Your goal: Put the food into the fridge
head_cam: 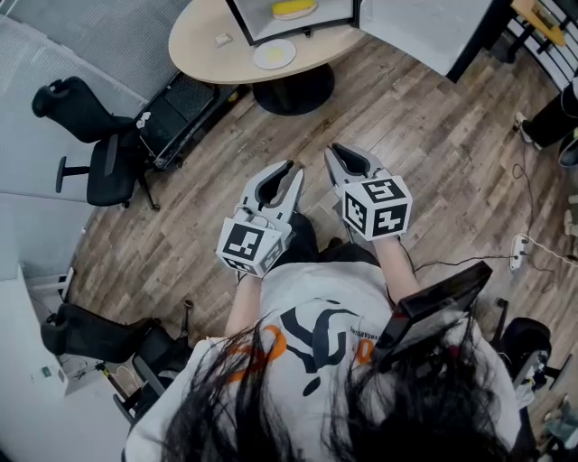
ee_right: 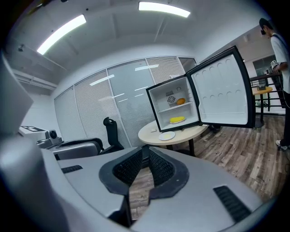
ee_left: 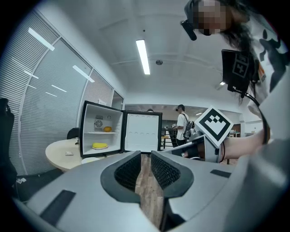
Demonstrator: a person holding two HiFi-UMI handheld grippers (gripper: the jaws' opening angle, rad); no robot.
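Note:
An open mini fridge (head_cam: 242, 25) stands on a round table (head_cam: 199, 41) ahead of me, its door (head_cam: 424, 27) swung to the right. On its lower shelf lies a flat yellow food (ee_left: 99, 145), and a small orange one (ee_left: 107, 129) is on the upper shelf. On the table in front of the fridge sits a white plate (head_cam: 274, 53). My left gripper (head_cam: 293, 167) and right gripper (head_cam: 332, 150) hang side by side at waist height over the wooden floor, well short of the table. Both are shut and hold nothing.
A black office chair (head_cam: 95, 135) and a black case (head_cam: 185, 104) are left of the table. Another chair (head_cam: 99, 334) stands at my lower left. A power strip with a cable (head_cam: 519, 248) lies on the floor at the right. A person (ee_left: 182, 124) stands far off.

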